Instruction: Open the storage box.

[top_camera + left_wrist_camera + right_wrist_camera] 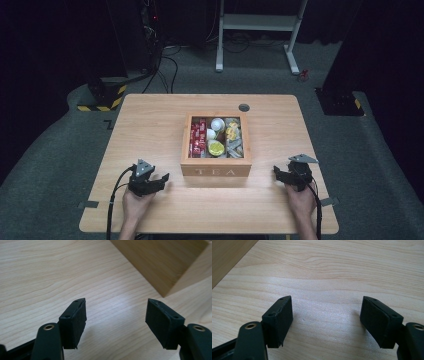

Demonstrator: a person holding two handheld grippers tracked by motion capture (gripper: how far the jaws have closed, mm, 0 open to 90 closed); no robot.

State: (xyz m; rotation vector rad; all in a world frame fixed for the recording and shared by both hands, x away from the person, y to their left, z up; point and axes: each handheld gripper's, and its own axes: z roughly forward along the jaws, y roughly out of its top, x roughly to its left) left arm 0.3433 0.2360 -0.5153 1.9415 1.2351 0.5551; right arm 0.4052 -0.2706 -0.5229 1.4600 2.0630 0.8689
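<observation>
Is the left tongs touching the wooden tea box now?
Apart. In the high view, bare table lies between the left tongs and the tea box; the left gripper view shows open jaws over bare wood.

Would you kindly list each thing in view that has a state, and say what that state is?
tea box: lid off or open, compartments filled, upright on the table.
left gripper: open, nothing between its fingers, beside the box's left.
right gripper: open, nothing between its fingers, beside the box's right.
white round item: lying inside the middle compartment.
</observation>
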